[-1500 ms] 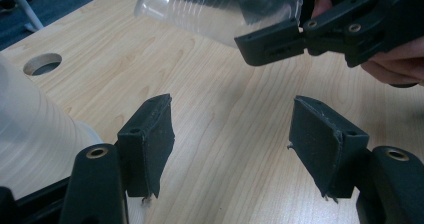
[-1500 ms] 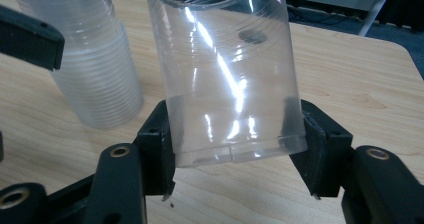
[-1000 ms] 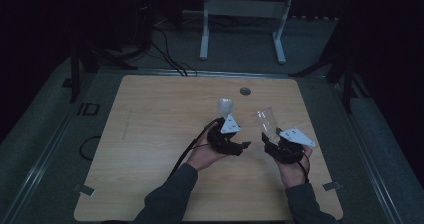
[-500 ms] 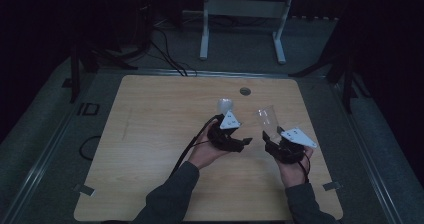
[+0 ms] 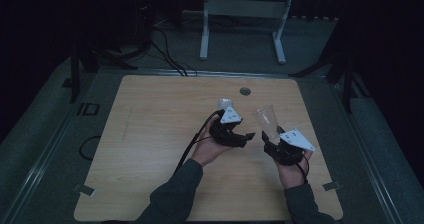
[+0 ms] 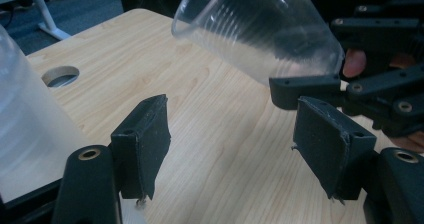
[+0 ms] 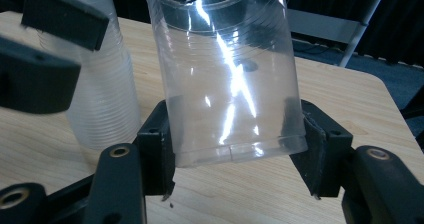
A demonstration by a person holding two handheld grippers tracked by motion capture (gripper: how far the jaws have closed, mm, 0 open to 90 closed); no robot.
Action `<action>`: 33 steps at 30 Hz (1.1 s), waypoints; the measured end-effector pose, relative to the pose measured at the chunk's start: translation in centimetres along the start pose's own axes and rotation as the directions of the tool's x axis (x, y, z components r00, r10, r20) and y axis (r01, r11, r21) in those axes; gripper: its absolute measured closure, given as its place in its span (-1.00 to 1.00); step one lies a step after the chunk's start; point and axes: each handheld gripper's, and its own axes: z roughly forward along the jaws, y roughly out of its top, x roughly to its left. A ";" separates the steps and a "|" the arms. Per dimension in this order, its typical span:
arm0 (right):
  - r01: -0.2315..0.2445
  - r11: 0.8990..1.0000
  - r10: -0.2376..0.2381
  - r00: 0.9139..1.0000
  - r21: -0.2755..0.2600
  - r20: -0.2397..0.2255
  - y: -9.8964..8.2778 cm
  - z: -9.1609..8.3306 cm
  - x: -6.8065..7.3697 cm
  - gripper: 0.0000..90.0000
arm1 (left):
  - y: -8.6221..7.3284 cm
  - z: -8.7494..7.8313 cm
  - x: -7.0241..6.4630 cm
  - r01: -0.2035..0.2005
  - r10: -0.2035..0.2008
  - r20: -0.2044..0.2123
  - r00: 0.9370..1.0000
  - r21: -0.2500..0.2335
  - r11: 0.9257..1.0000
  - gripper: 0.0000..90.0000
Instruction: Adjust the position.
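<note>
1. While the right gripper (image 5: pixel 268 143) sits near the right edge of the table (image 5: pixel 150 134), we see its two pads clamped on the base of a clear plastic cup (image 5: pixel 266 120), which leans up and away toward the far side.
2. In the right gripper view the cup (image 7: pixel 227 79) stands between the jaws with its bottom rim at pad level and both pads pressed against its wall.
3. We find the left gripper (image 5: pixel 247 136) just left of the right one, toward the middle of the table, with its tips pointing right at the held cup.
4. Its jaws have just been opening; in the left gripper view the two pads stand apart over bare wood with nothing between them, so this gripper (image 6: pixel 235 149) is released.
5. In that same view the held cup (image 6: pixel 260 31) hangs tilted above and beyond the open jaws, apart from them, gripped at its base by the other gripper's dark fingers (image 6: pixel 310 86).
6. A stack of frosted cups (image 5: pixel 225 104) stands on the table just beyond the left gripper; we see its ribbed side (image 7: pixel 100 99) to the left of the held cup.
7. A small round hole (image 5: pixel 245 91) lies in the tabletop farther off.
</note>
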 end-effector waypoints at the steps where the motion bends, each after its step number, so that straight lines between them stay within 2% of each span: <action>1: 0.003 1.000 -0.003 1.000 -0.001 0.000 0.0 0.0 0.0 -0.07 | 0.1 0.0 0.0 0.003 -0.003 0.002 1.000 -0.003 1.000 -0.35; 9: 0.006 1.000 -0.006 1.000 -0.019 -0.002 -0.1 -0.1 0.2 -0.07 | 0.6 0.3 0.2 0.039 -0.038 0.020 0.999 -0.017 0.999 -0.38; 18: 0.010 0.999 -0.010 1.000 -0.036 -0.001 0.0 -0.2 0.3 -0.07 | 0.7 0.6 0.4 0.101 -0.098 0.063 0.993 -0.043 0.994 -0.42; 33: 0.022 0.998 -0.023 1.000 -0.066 -0.015 -0.1 -0.2 1.1 -0.07 | 1.1 1.1 0.2 0.152 -0.145 0.092 0.985 -0.070 0.986 -0.51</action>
